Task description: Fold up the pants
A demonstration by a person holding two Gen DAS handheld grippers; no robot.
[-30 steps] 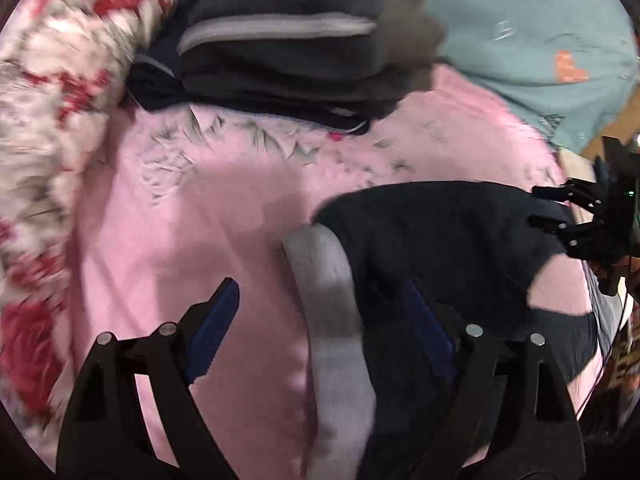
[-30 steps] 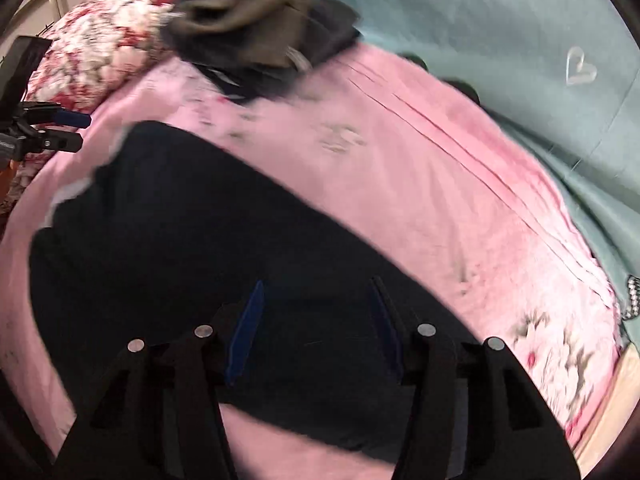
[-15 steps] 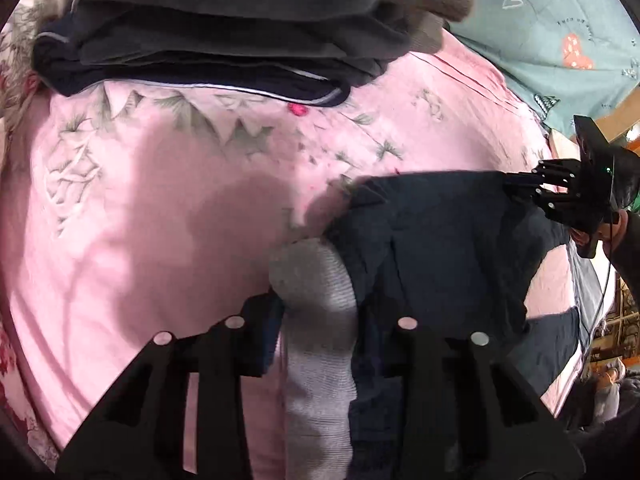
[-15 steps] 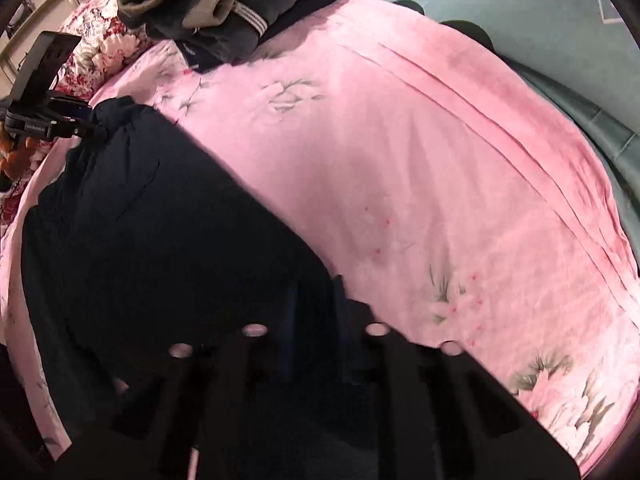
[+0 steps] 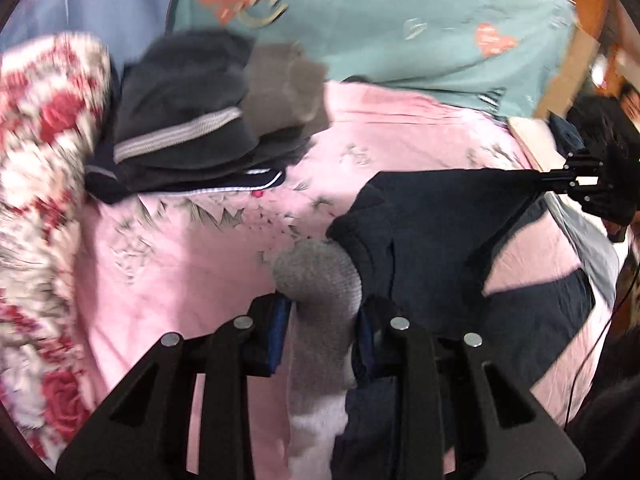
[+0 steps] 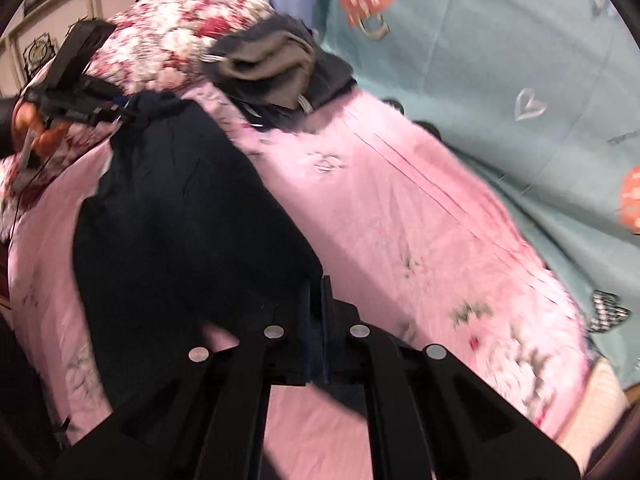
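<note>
We hold the pants (image 5: pixel 432 232), a dark navy pair with a grey ribbed waistband (image 5: pixel 320 300), stretched between both tools above the pink bedsheet (image 5: pixel 180 272), with their lower part draped down onto it. The left gripper (image 5: pixel 320 332) is clenched on the grey waistband, which bulges up between its blue-padded fingers (image 5: pixel 278 328). The right gripper (image 6: pixel 318 312) is pinched closed on an edge of the navy fabric, its two pads pressed together with cloth between them. In the left wrist view, that same tool appears at the far end of the garment, pulling the cloth taut.

We judge that two opposite grips are used so that the fabric hangs straight and one layer can be carried over the other. The tension line running between the two grip points supports this reading. The fold itself does not appear complete, since loose navy cloth lies spread on the sheet below.

A stack of folded dark clothes (image 5: pixel 188 120) rests at the far side of the pink sheet, probably the destination for this pair. A red floral quilt (image 5: pixel 36 168) lies to the left of it and a teal heart-print cover (image 5: pixel 400 32) lies behind
</note>
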